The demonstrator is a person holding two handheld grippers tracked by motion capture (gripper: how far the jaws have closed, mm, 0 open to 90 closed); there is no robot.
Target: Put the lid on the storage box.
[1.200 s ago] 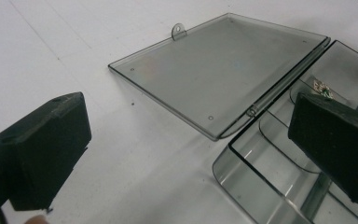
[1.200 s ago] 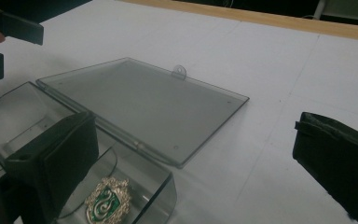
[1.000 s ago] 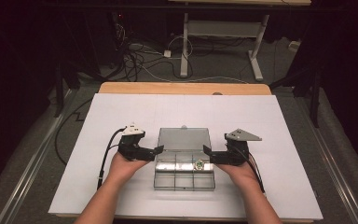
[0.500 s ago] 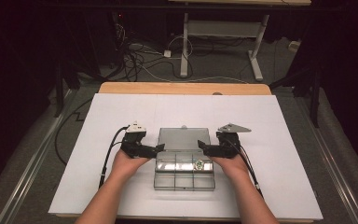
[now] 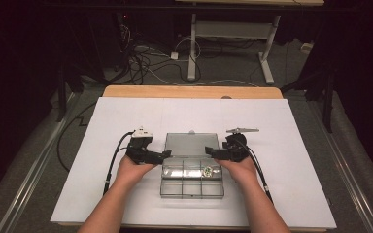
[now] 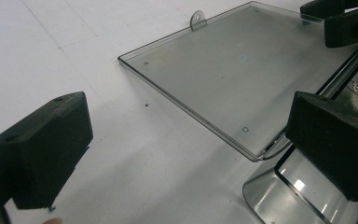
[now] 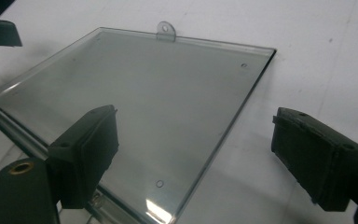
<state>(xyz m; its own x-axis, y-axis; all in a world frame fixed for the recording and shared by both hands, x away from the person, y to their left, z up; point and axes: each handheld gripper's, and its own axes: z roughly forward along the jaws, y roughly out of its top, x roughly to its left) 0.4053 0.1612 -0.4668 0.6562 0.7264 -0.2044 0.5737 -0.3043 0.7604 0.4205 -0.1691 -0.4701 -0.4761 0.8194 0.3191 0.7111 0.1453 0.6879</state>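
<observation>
- high view: i see a white desk [image 5: 126, 121] in a dark room, cables on the floor behind. the clear compartment box [image 5: 192, 175] sits near the front edge, lid [image 5: 191, 144] flat behind it; its small contents are hard to make out.
- left gripper view: my left tongs [image 6: 205, 149] gape open, straddling the lid's corner, gripping nothing.
- right gripper view: my right tongs [image 7: 193, 156] have just been closing, still open, lid edge between, untouched.
</observation>
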